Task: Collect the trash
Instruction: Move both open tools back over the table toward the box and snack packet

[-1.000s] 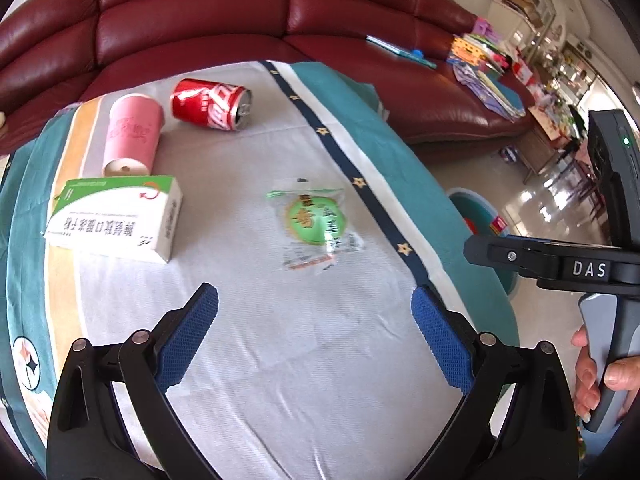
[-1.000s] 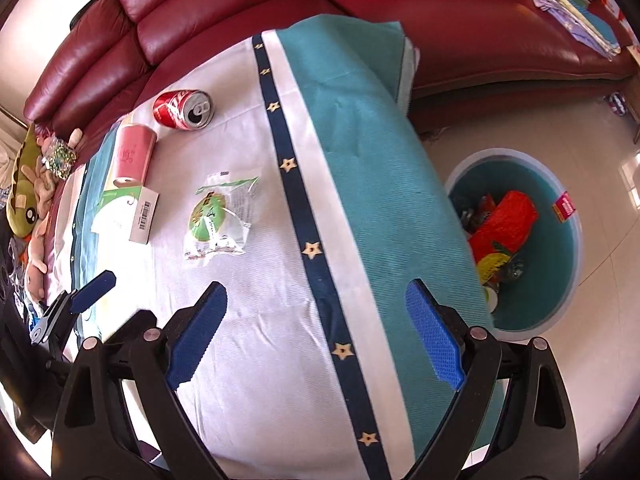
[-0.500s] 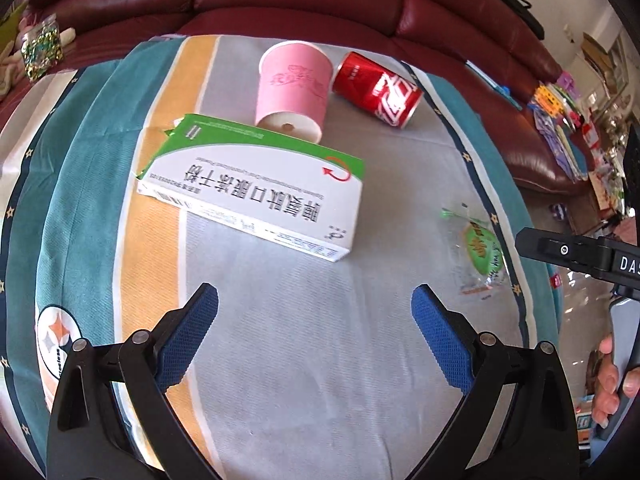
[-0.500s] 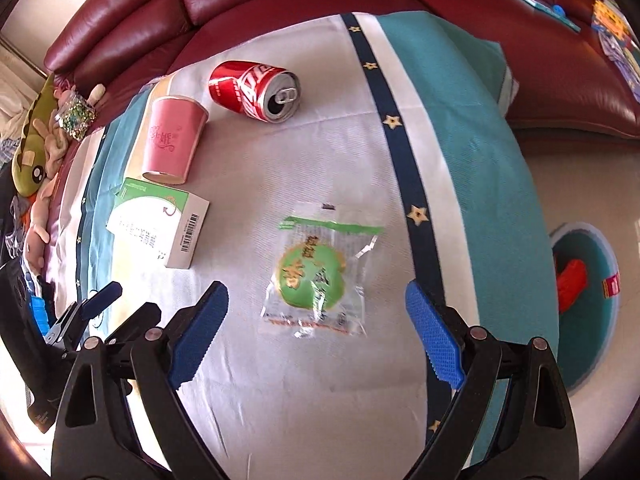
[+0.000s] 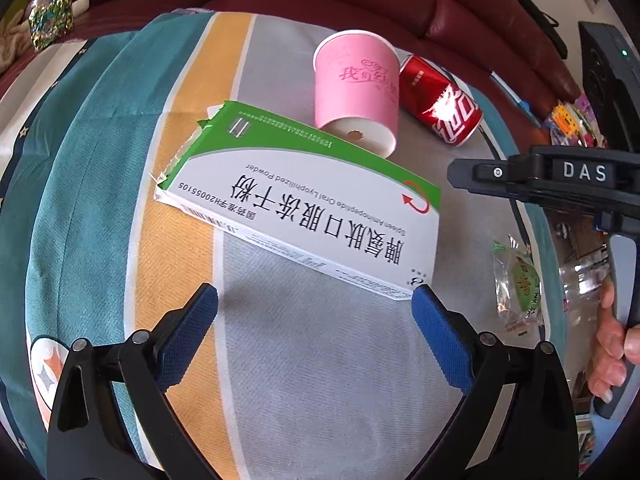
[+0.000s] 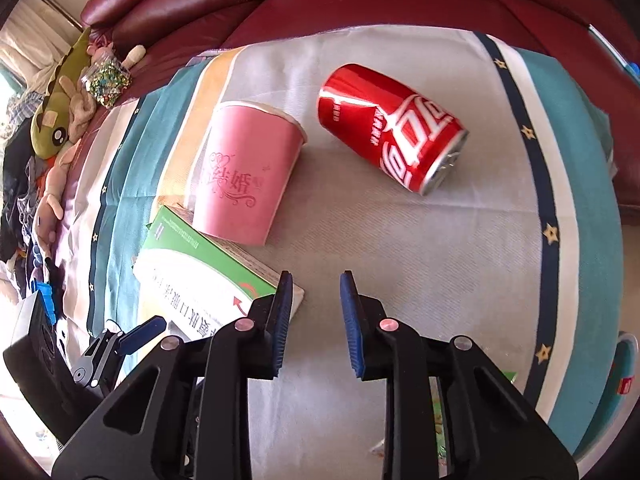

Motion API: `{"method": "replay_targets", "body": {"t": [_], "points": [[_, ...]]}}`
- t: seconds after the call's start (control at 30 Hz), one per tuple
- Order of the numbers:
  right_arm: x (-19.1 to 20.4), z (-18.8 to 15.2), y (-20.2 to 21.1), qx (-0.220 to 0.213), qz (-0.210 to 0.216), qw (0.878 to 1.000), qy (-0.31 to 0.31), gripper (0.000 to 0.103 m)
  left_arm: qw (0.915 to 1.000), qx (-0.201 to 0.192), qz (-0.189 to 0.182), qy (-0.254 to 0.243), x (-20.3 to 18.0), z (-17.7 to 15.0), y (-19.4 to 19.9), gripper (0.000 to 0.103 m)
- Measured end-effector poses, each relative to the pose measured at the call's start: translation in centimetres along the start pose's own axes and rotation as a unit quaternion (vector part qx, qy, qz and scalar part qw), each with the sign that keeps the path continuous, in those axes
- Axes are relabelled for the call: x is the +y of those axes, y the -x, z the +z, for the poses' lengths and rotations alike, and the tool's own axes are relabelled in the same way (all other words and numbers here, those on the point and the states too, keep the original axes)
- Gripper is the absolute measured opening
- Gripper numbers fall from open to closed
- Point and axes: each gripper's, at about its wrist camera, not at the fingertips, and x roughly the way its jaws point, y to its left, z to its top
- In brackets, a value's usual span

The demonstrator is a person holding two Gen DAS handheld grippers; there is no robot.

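Observation:
A white and green medicine box point(image 5: 304, 208) lies on the striped tablecloth point(image 5: 300, 360), just ahead of my left gripper point(image 5: 316, 320), which is open wide; its right pad sits at the box's near corner. Behind the box a pink paper cup point(image 5: 356, 92) and a red cola can point(image 5: 440, 100) lie on their sides. A green snack packet point(image 5: 520, 284) lies to the right, under the right-hand tool. My right gripper point(image 6: 316, 284) hovers over bare cloth beside the box point(image 6: 200, 272), jaws closing to a narrow gap with nothing between them. The cup point(image 6: 244, 176) and can point(image 6: 392, 128) lie ahead.
A dark red leather sofa point(image 6: 360, 0) runs behind the table, with plush toys point(image 6: 60, 120) and a jar of beads point(image 6: 106, 78) at its left. A teal bin rim point(image 6: 628, 344) shows past the table's right edge. A person's hand point(image 5: 608, 340) grips the right tool.
Both grippers swept left across the table, from the snack packet to the box, cup and can. The right jaws went from wide open to nearly closed. The left jaws stayed wide.

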Motion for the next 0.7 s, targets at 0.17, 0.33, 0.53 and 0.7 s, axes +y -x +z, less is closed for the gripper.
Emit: {"method": "replay_targets", "body": {"t": [0.17, 0.33, 0.53, 0.7], "points": [[0.9, 0.1, -1.4, 0.014, 0.007, 1.0, 0.007, 0.014, 1.0, -0.003, -0.006, -0.002, 0.9, 0.2, 0.1, 0.098], [2.0, -2.1, -1.8, 0.054, 0.043, 0.998, 0.014, 0.014, 0.9998, -0.012, -0.01, -0.015, 1.1, -0.1, 0.8, 0.097], [3.1, -5.4, -1.6, 0.064, 0.046, 0.997, 0.016, 0.014, 0.9997, -0.005, -0.003, -0.026, 1.6, -2.2, 2.0, 0.097], [0.9, -5.7, 1.6, 0.026, 0.026, 0.999, -0.016, 0.017, 0.9999, -0.01, -0.002, 0.001, 2.2, -2.4, 3.1, 0.097]]}}
